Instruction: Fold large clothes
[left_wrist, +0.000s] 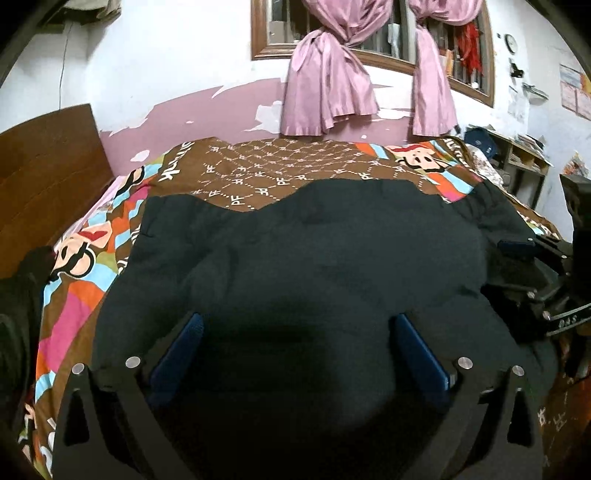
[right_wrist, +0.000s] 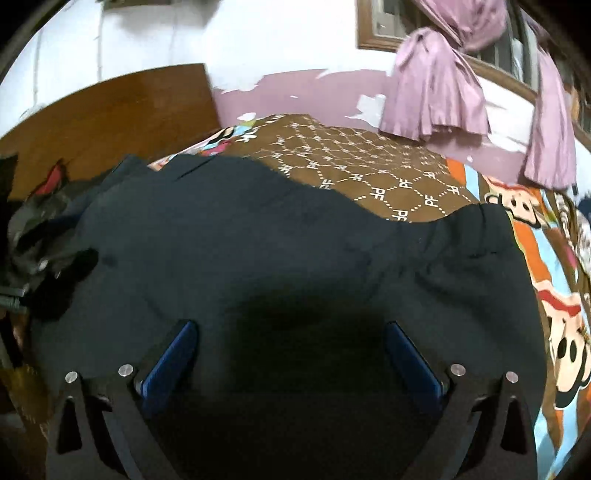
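Dim indoor light, fisheye-bent edges, right view blurred, dark central shadow.

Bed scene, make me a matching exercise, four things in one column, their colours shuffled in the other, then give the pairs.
Things:
1. garment spread on the bed
2. curtains
3. headboard
4. finger pads of the left gripper

Colours:
A. blue
B. pink
C. dark, near black
D. brown wood

Pairs: 1-C, 2-B, 3-D, 4-A

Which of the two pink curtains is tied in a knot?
The broader pink curtain nearer the wooden headboard; the narrow pink curtain beside it hangs straight.
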